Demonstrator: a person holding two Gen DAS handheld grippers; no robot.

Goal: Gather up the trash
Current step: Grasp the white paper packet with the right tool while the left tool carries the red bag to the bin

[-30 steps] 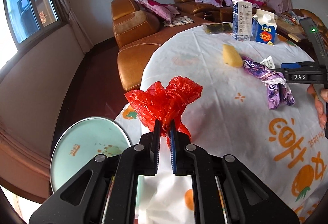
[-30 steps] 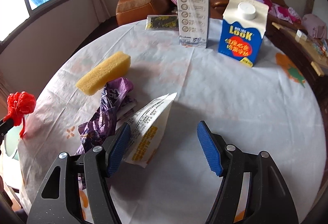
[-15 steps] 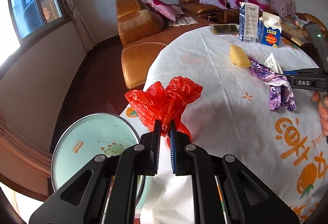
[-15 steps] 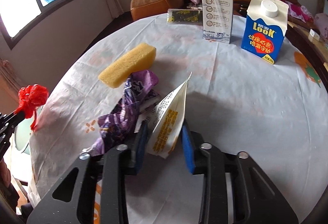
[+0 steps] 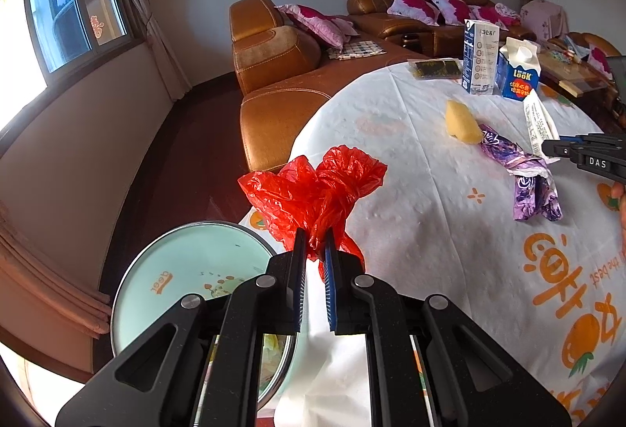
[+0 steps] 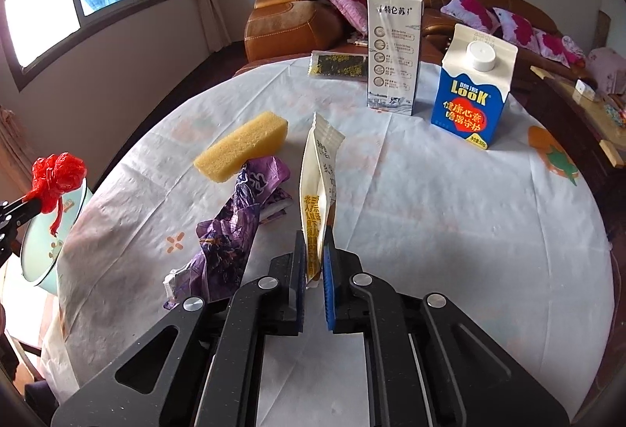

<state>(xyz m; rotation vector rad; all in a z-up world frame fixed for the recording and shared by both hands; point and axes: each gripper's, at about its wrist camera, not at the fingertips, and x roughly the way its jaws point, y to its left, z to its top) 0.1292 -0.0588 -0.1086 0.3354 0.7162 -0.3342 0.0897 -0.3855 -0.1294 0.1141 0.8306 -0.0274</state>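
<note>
The white wrapper [image 6: 319,188], pinched upright by the right gripper [image 6: 313,262] whose jaws have just closed, just beside the purple wrapper [image 6: 238,216], should be carried clear of it, while red bag [image 5: 313,188] is kept clamped in the left gripper [image 5: 313,259].

Table layout w/ trash & boxes

On the table [image 6: 450,223] a sponge [image 6: 242,145] is lying just behind a crumpled wrapper [image 6: 234,227], touching it. A flat packet [image 6: 319,192] is standing up to the right of the wrapper. Further back, a tall carton [image 6: 394,55] is standing left of a capped carton [image 6: 471,90], w/ a flat pack [image 6: 339,65] lying left of both. A basin [image 5: 187,282] is sitting beside the table's left edge, lower down. Sofas [image 5: 281,75] are sitting behind the table.
</note>
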